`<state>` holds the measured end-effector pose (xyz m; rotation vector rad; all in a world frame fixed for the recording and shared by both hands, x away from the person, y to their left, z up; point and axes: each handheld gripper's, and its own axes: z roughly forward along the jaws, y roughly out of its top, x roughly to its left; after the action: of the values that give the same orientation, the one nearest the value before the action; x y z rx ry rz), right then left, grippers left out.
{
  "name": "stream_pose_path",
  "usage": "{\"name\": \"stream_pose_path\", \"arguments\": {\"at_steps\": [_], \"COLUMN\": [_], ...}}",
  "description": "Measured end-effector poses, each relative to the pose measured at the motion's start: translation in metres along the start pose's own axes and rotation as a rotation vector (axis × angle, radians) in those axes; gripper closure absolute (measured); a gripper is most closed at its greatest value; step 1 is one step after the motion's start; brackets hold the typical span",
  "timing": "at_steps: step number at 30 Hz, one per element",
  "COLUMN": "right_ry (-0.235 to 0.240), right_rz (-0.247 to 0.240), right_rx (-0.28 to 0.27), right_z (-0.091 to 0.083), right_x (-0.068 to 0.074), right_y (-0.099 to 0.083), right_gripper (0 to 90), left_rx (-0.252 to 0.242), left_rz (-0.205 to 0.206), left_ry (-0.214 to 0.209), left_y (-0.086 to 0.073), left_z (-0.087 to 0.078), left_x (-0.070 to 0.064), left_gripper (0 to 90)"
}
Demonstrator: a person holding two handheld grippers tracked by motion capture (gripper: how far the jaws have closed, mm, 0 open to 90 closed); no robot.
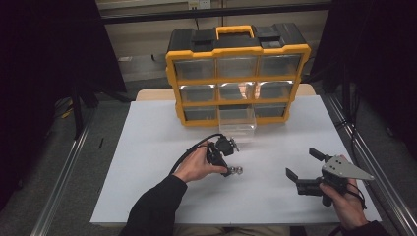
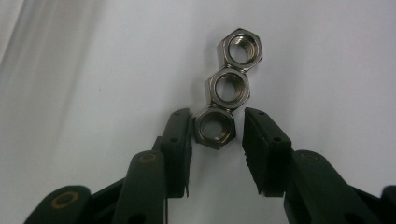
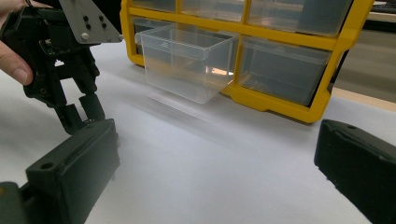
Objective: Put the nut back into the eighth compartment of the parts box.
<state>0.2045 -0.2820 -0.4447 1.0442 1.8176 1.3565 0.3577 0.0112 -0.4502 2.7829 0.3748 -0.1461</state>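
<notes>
Three steel hex nuts [image 2: 229,86] lie touching in a short row on the white table; in the high view they are a small shiny cluster [image 1: 237,170]. My left gripper [image 2: 216,120] points down at them, open, its jaws on either side of the nearest nut [image 2: 215,128]. The left jaw touches that nut and a small gap remains at the right jaw. In the high view the left gripper [image 1: 229,171] sits mid-table in a person's hand. My right gripper [image 1: 301,163] rests at the right, open wide and holding nothing, also seen close up [image 3: 215,144].
A yellow and black organizer [image 1: 238,78] with clear drawers stands at the table's back. Its bottom middle drawer [image 1: 237,123] is pulled out over the table, also in the right gripper view [image 3: 187,60]. White table surface [image 1: 157,147] spreads around both hands.
</notes>
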Motion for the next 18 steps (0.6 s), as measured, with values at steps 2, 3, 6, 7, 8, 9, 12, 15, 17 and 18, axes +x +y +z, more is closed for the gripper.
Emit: {"name": "stream_pose_path", "arguments": {"at_steps": [2, 3, 6, 7, 8, 9, 12, 15, 17, 18], "right_ry": [-0.002, 0.001, -0.001, 0.0, 0.001, 0.003, 0.0, 0.0, 0.0, -0.001], "right_rz": [0.0, 0.001, 0.002, 0.002, 0.001, -0.001, 0.001, 0.001, 0.002, 0.002], "right_rx": [-0.003, -0.005, -0.006, -0.006, -0.005, -0.004, -0.008, -0.008, -0.007, -0.007], "right_z": [-0.0001, 0.0, 0.0003, 0.0004, 0.0002, 0.0, 0.0001, 0.0003, 0.0002, 0.0001], "right_x": [0.0001, 0.0, -0.0001, -0.0002, -0.0003, -0.0005, -0.0005, -0.0005, -0.0005, -0.0006], "right_y": [0.0, -0.0001, 0.0, -0.0001, -0.0001, -0.0001, -0.0002, -0.0001, -0.0002, -0.0002], "right_gripper": [0.0, 0.0, 0.0, 0.0, 0.0, 0.0, 0.0, 0.0, 0.0, 0.0], "left_rx": [0.007, 0.003, 0.008, 0.011, 0.004, 0.021, 0.027, 0.016, -0.009, 0.0], "left_rz": [0.01, 0.01, 0.015, 0.016, 0.014, 0.022, 0.022, 0.03, 0.02, 0.023], "left_ry": [0.0, -0.002, -0.001, -0.005, -0.003, -0.001, -0.013, -0.005, 0.012, 0.008], "left_y": [0.0004, 0.0001, 0.0001, 0.0002, 0.0, 0.0004, 0.0005, -0.0002, -0.0015, -0.0011], "left_z": [-0.0003, 0.0, -0.0003, -0.0005, 0.0001, -0.0011, -0.0018, -0.0015, 0.0004, -0.0004], "left_x": [0.0008, 0.0011, 0.0014, 0.0018, 0.0015, 0.0024, 0.003, 0.0024, -0.0005, -0.0001], "left_gripper": [66.8, 67.0, 68.1, 68.3, 68.4, 68.4, 69.0, 69.6, 69.8, 69.9]}}
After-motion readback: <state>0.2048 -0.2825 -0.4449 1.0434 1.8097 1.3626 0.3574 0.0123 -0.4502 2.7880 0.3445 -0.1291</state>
